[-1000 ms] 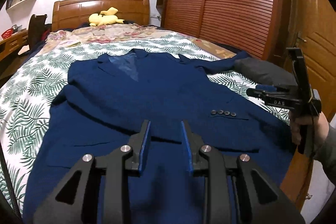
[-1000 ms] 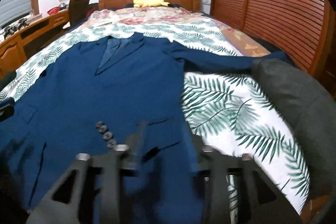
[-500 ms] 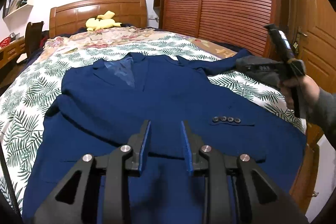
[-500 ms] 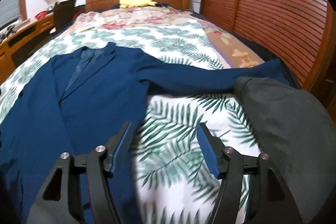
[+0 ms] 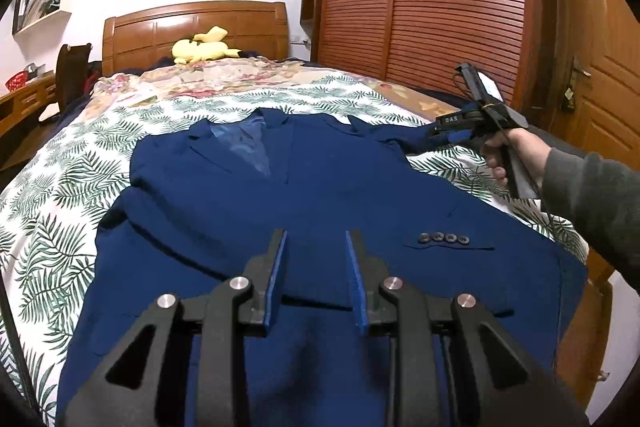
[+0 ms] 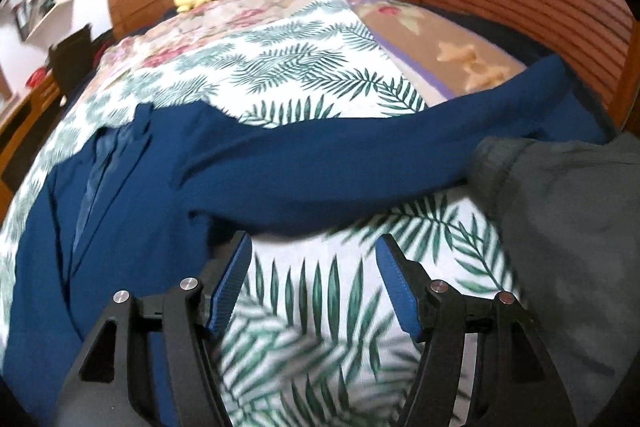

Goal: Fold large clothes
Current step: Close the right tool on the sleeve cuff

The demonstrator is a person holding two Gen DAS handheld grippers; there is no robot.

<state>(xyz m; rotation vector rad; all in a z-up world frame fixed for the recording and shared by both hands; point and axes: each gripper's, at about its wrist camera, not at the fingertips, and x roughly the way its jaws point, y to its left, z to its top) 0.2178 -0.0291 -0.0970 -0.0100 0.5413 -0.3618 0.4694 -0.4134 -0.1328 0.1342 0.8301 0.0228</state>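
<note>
A navy blue suit jacket lies front up on the leaf-print bedspread. One sleeve is folded across its front, cuff buttons showing. The other sleeve stretches out toward the bed's right edge. My left gripper hovers over the jacket's lower part, jaws slightly parted with nothing between them. A hand holds my right gripper open above the bedspread, just short of the outstretched sleeve and apart from it. In the left wrist view the right gripper sits at that sleeve's far end.
A dark grey cloth lies on the bed's right edge beside the sleeve end. A yellow plush toy rests by the wooden headboard. Slatted wardrobe doors stand close on the right, a desk on the left.
The right gripper has swung from the jacket's lower right up toward the outstretched sleeve, and its jaws have widened. The left gripper has stayed put.
</note>
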